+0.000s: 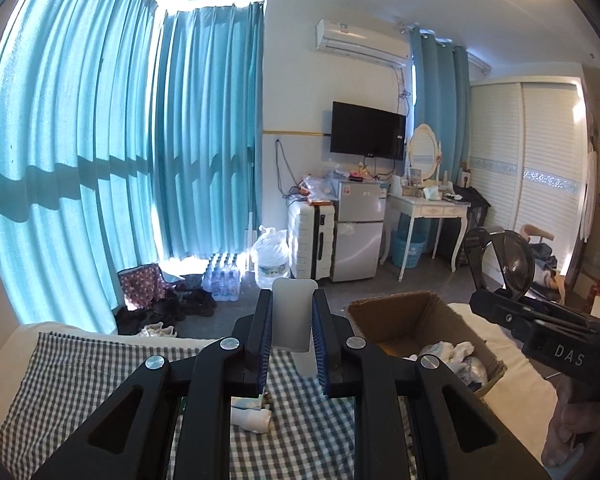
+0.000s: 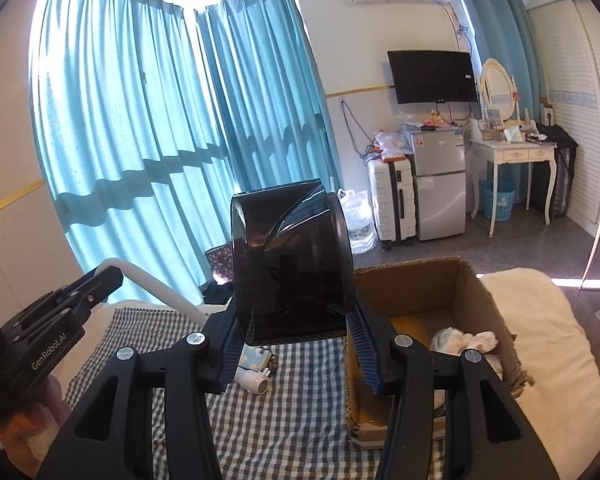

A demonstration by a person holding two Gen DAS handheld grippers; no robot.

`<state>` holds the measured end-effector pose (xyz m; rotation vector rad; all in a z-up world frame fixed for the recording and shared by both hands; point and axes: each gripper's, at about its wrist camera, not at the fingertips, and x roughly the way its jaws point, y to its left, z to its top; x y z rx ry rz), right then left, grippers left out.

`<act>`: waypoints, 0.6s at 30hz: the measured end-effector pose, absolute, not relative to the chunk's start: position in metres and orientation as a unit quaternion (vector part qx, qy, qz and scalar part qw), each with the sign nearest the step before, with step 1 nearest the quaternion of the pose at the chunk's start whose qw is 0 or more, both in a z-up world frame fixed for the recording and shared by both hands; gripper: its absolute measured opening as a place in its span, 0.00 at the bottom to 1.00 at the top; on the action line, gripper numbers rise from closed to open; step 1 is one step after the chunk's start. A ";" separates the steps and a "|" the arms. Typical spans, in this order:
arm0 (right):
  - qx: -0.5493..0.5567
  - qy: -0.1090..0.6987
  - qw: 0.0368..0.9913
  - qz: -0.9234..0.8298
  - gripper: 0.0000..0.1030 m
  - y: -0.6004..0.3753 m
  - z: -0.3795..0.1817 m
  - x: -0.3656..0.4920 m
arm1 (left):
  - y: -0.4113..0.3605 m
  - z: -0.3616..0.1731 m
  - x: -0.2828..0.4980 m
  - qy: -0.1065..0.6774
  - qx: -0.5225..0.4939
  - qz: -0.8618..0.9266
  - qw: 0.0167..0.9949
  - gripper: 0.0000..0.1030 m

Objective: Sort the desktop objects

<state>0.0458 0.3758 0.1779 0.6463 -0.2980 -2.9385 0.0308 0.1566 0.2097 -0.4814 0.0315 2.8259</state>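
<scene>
My left gripper (image 1: 292, 336) is shut on a flat translucent grey-white case (image 1: 293, 312), held upright above the checked cloth (image 1: 312, 432). My right gripper (image 2: 296, 328) is shut on a dark smoky plastic cylinder-shaped holder (image 2: 292, 264), lifted above the cloth just left of the cardboard box (image 2: 428, 292). That holder and the right gripper also show at the right of the left wrist view (image 1: 508, 260). The left gripper's body appears at the left edge of the right wrist view (image 2: 56, 312).
The open cardboard box (image 1: 404, 316) holds white crumpled items (image 2: 464, 340). A small white object (image 2: 254, 376) lies on the cloth under the grippers. A white cushion (image 2: 548, 336) lies right of the box. Curtains, suitcase, fridge and dressing table stand beyond.
</scene>
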 end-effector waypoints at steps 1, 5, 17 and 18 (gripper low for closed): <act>0.212 -0.094 0.058 -0.971 0.47 0.377 0.180 0.048 | 0.160 0.212 0.032 0.011 -0.165 0.976 0.140 0.18; 0.210 -0.074 0.049 -0.974 0.47 0.387 0.181 0.057 | 0.176 0.218 0.033 0.014 -0.158 0.976 0.151 0.18; 0.242 -0.070 0.007 -0.968 0.47 0.440 0.146 0.044 | 0.243 0.204 0.013 0.018 -0.177 0.962 0.205 0.18; 0.245 -0.074 0.006 -0.967 0.47 0.445 0.143 0.043 | 0.249 0.202 0.010 0.018 -0.179 0.961 0.210 0.18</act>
